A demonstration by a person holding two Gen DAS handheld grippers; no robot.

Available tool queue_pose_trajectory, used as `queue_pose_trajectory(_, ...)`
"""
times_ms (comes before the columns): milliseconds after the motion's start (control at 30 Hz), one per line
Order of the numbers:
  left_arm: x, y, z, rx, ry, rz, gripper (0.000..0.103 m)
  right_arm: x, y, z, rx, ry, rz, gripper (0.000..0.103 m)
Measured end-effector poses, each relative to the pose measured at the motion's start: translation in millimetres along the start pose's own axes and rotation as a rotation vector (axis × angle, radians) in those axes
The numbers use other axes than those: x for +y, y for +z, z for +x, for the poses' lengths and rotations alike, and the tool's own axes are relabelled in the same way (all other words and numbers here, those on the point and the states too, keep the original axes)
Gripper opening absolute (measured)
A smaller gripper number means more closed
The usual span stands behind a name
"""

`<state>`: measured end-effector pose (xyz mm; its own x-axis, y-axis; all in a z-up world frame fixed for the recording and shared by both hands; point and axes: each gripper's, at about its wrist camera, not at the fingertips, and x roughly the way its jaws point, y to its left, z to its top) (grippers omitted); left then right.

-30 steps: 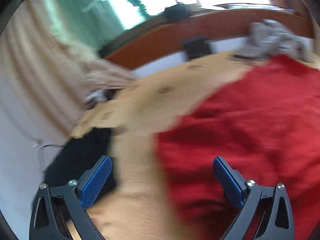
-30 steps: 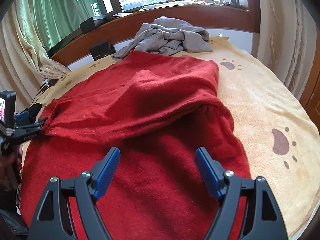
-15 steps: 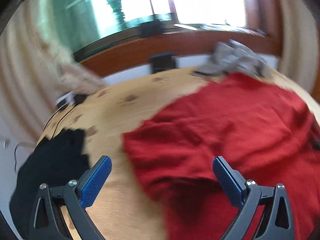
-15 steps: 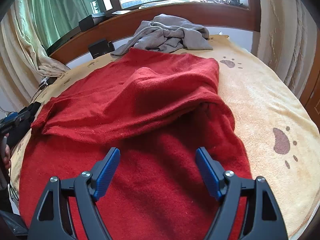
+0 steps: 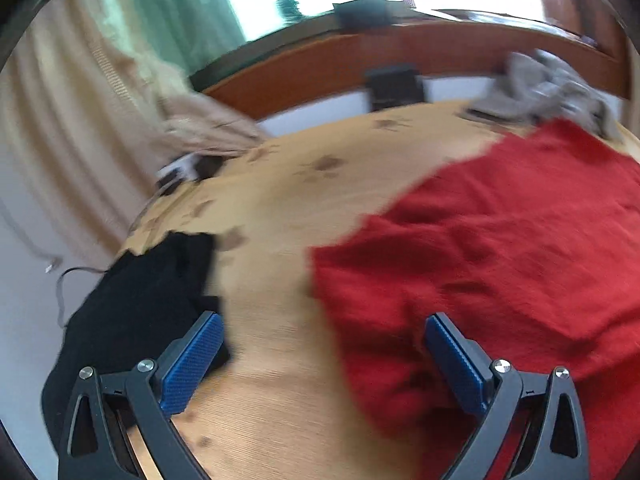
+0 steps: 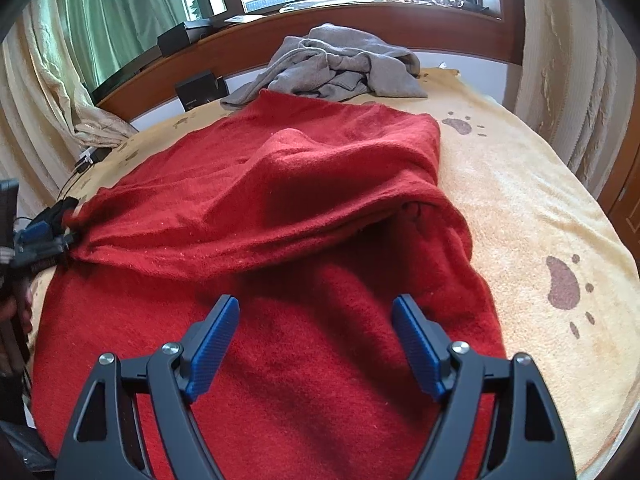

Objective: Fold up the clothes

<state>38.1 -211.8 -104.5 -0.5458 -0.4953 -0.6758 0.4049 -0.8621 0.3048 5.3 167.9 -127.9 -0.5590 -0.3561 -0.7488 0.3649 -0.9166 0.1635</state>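
A large red garment (image 6: 304, 216) lies spread on the bed, its upper layer folded over toward the left. In the left wrist view its left edge (image 5: 500, 248) shows, blurred. My left gripper (image 5: 324, 344) is open and empty, above the tan bed cover at the garment's left corner; it also shows at the far left of the right wrist view (image 6: 40, 236). My right gripper (image 6: 316, 328) is open and empty above the near part of the red garment.
A crumpled grey garment (image 6: 340, 64) lies at the head of the bed. A black garment (image 5: 140, 292) lies at the bed's left edge. The tan paw-print cover (image 6: 540, 216) spans the bed. Wooden headboard, black boxes, curtains and cables stand behind and left.
The left gripper swung right, then back left, staying open near the garment's left corner. The right gripper stayed open and hardly moved.
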Motion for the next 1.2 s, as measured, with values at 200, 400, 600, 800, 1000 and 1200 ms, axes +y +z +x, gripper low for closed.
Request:
queue_pose_trajectory(200,17,-3,-13,-0.004,-0.086,-0.079,0.103,7,0,3,0.016,-0.032,-0.034,0.084)
queue_pose_trajectory(400,-33,-16,-67,-0.068,-0.286,0.031,0.103,21,2,8,0.055,-0.094,-0.065,0.086)
queue_pose_trajectory(600,-81,-30,-73,-0.041,-0.312,0.094,0.103,37,2,19,0.111,-0.126,-0.036,0.103)
queue_pose_trajectory(800,-83,-37,-49,0.058,-0.352,0.014,0.103,46,-4,21,0.079,-0.188,-0.042,0.103)
queue_pose_trajectory(1000,-87,-44,-33,0.122,-0.376,-0.038,0.103,44,-4,21,0.073,-0.176,-0.042,0.103)
queue_pose_trajectory(1200,-83,-44,-32,0.126,-0.379,-0.052,0.103,44,-4,21,0.072,-0.176,-0.043,0.103)
